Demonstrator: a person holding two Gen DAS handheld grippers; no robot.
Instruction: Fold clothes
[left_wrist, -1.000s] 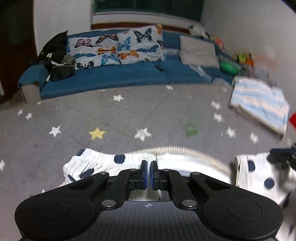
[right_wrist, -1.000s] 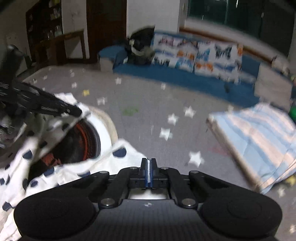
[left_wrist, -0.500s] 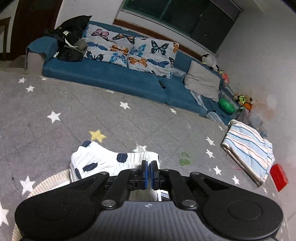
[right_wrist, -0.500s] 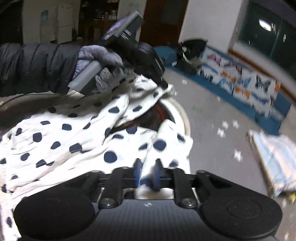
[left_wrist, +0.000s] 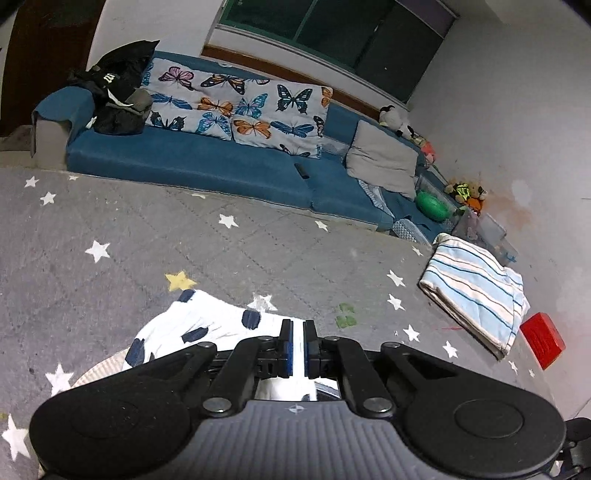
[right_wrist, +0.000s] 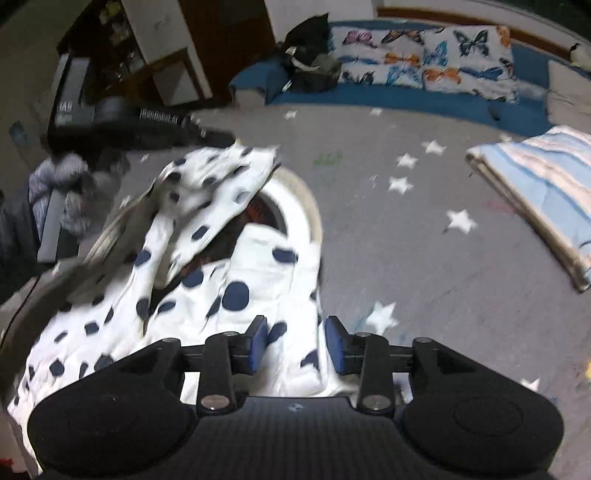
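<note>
1. The left gripper (left_wrist: 298, 345) is showing its two blue-padded fingers drawn almost together, with a strip of the white garment with navy polka dots (left_wrist: 207, 325) sitting in the narrow slit between them; it is gripping that cloth.
2. In the left wrist view the garment is spreading out ahead and to the left of the fingers, over the grey carpet with white stars (left_wrist: 147, 240), and part of it is lying under the tool's body.
3. The right gripper (right_wrist: 297, 345) is standing with its fingers wide apart, clamping nothing; the polka-dot garment (right_wrist: 236, 291) is passing beneath and between them, its right edge lying just inside the right finger.
4. From the right wrist view the garment is stretching away to the upper left, draping over a round white basket with a beige rim (right_wrist: 299, 199), whose dark and orange inside is showing through a gap in the cloth.
5. The far corner of the cloth is rising towards the left gripper (right_wrist: 155, 125), blurred there, which a gloved hand (right_wrist: 70, 192) is holding.
6. A folded blue-and-white striped blanket (right_wrist: 539, 184) is lying well apart on the carpet to the right.
7. A blue sofa with butterfly-print cushions (left_wrist: 207, 162) is running along the far wall.
</note>
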